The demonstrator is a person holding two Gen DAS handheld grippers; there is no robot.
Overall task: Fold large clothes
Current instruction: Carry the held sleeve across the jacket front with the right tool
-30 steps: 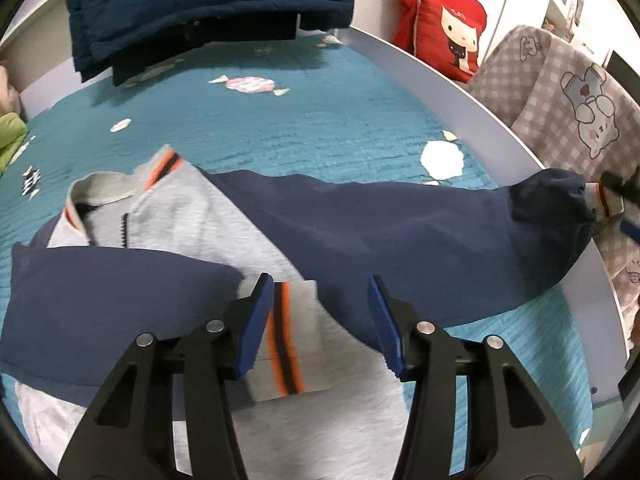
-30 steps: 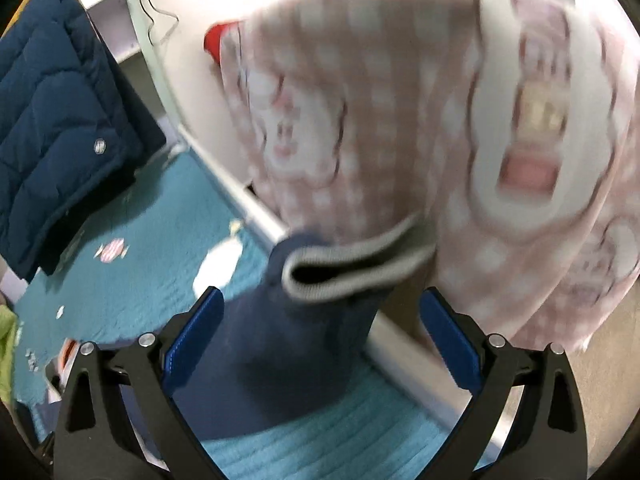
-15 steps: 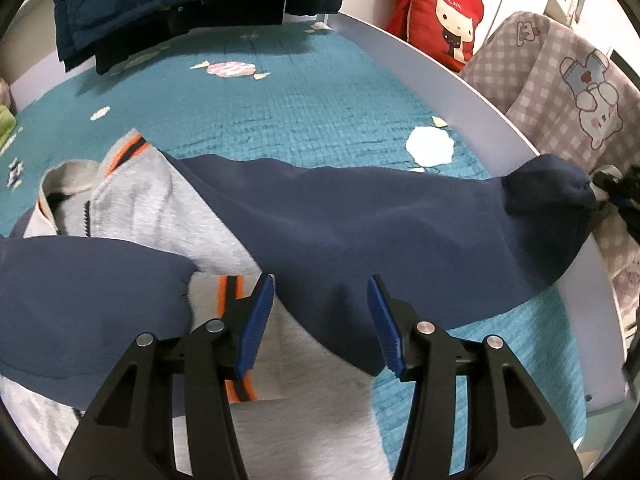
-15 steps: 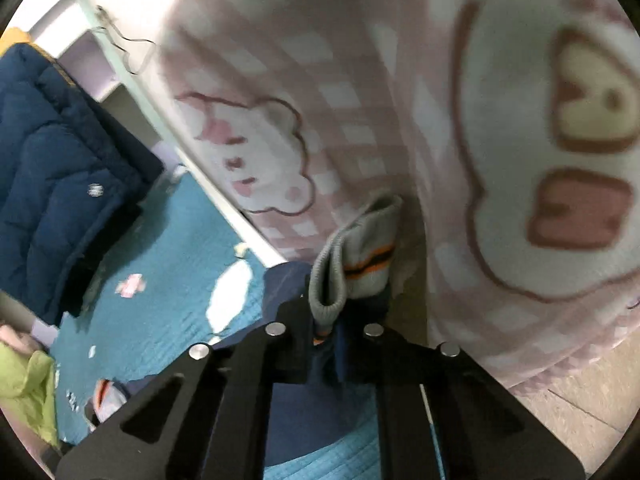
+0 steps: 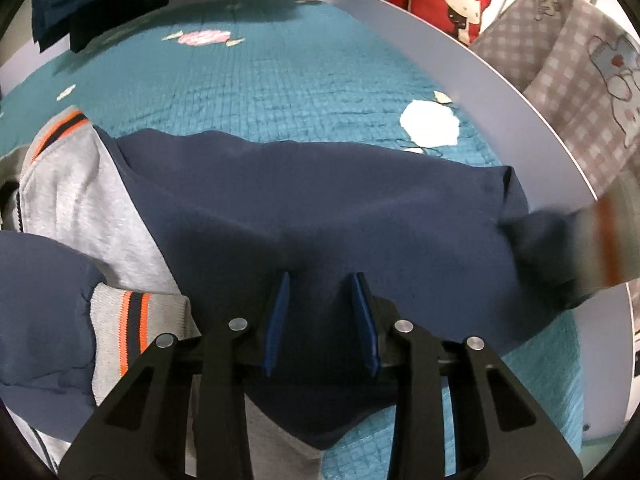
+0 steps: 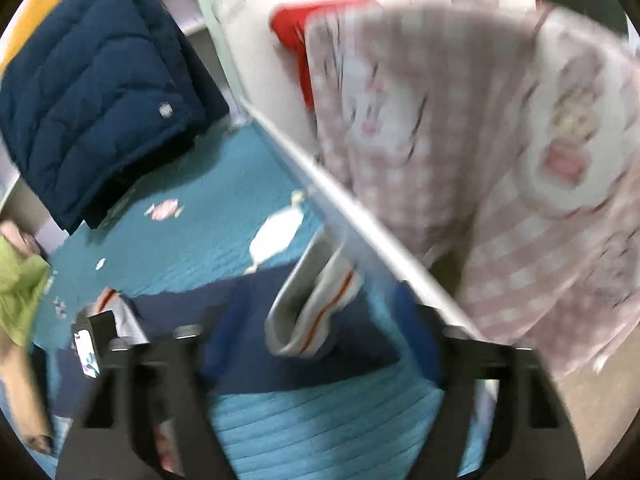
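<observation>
Jacket (image 5: 312,216) soft, floppy, light. Left gripper (image 5: 320,312) closing on navy sleeve (image 5: 360,208) between fingers; right gripper (image 6: 316,320) opening, cuff (image 6: 312,312) loose ahead. Best hold: cuff.

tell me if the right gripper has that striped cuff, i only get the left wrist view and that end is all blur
Observer: No. In the right wrist view the right gripper is opening, its jaws wide apart. The striped cuff sits loose between them with no pad on it.
Operator: anything on the bed beyond the collar
Observer: A green cloth lies at that edge of the bed.
</observation>
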